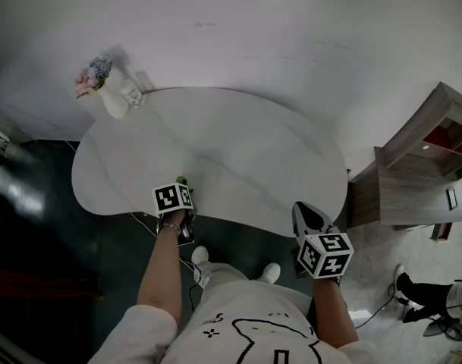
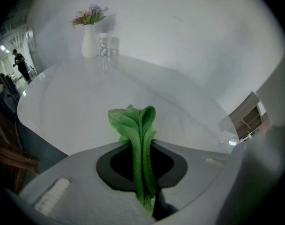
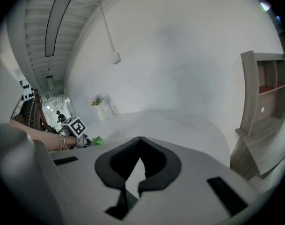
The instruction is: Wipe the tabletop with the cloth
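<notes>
Looking down on a white rounded desk point(image 1: 238, 150) set against a pale wall point(image 1: 276, 29), with dark floor point(image 1: 41, 226) to the left and a wooden shelf point(image 1: 428, 158) standing off to the right. Noting a white vase point(image 1: 114, 103) with flowers point(image 1: 92, 74) at the far left corner of the desk and a clear glass point(image 1: 132, 93) just beside it; seeing nothing else on the top.

Pinching the green cloth point(image 2: 141, 130) in the left tongs point(image 2: 141, 165), jaws clamping tight on its middle, a bunched fold sticking up past the tips. Holding the cloth at the near edge of the desk, left of centre, well apart from vase and glass. Not managing to tell whether touching the top or hanging just above it.

Hanging the right tongs point(image 3: 140, 139) off the near right edge of the desk, tips meeting, gripping nothing, taking no part in the wipe.

Judging the step: cloth in grip and sitting at the near edge, so standing at one end of a wiping stroke, with the broad top lying ahead.

Calling next for pressing the bunched cloth down onto the top and sweeping it across. Needing enough downward tilt to get cloth, not tong tips, rubbing the surface. Needing care near the far left corner, steering round vase and glass to avoid tipping either.
</notes>
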Available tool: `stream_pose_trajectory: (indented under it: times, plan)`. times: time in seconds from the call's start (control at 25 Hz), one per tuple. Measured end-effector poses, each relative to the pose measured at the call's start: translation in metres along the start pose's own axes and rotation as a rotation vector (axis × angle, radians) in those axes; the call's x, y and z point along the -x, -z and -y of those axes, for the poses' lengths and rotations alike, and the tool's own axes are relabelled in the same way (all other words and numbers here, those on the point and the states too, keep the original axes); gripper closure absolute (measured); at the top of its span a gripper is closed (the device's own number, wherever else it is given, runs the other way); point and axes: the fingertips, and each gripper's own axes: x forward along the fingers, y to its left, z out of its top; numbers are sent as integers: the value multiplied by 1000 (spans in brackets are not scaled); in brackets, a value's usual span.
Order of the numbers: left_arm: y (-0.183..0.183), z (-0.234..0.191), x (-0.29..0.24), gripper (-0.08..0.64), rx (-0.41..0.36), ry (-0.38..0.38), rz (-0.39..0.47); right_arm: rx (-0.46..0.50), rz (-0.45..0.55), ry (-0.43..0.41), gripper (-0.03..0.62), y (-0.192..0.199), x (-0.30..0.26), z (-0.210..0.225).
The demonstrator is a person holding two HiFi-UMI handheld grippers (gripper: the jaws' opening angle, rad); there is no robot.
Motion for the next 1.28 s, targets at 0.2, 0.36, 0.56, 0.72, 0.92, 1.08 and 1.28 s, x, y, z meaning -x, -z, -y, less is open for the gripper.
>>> stream_pose_trajectory:
  times: [0.2, 0.36, 0.56, 0.72, 0.92, 1.08, 1.28]
  plan:
    - [7, 22, -1, 511, -8, 24, 2, 6, -8, -6, 597, 5, 6, 4]
    - [12, 41, -1, 511, -24, 48, 3, 9, -12, -10, 597, 7, 11, 7]
    - [21, 63, 0, 511, -31, 88, -4, 14, -9, -9, 597, 8, 18, 10]
    - [26, 80, -1, 511, -54, 107, -7, 10, -9, -4, 597, 11, 23, 14]
    - [34, 101, -2, 511, -71, 153, -35, 7, -2, 3, 597, 10, 27, 18]
    - [40, 123, -1, 511, -104, 179, -49, -2, 6, 15, 597, 9, 31, 22]
    - [47, 141, -2, 511, -151, 183, -73, -12, 14, 29, 597, 8, 35, 27]
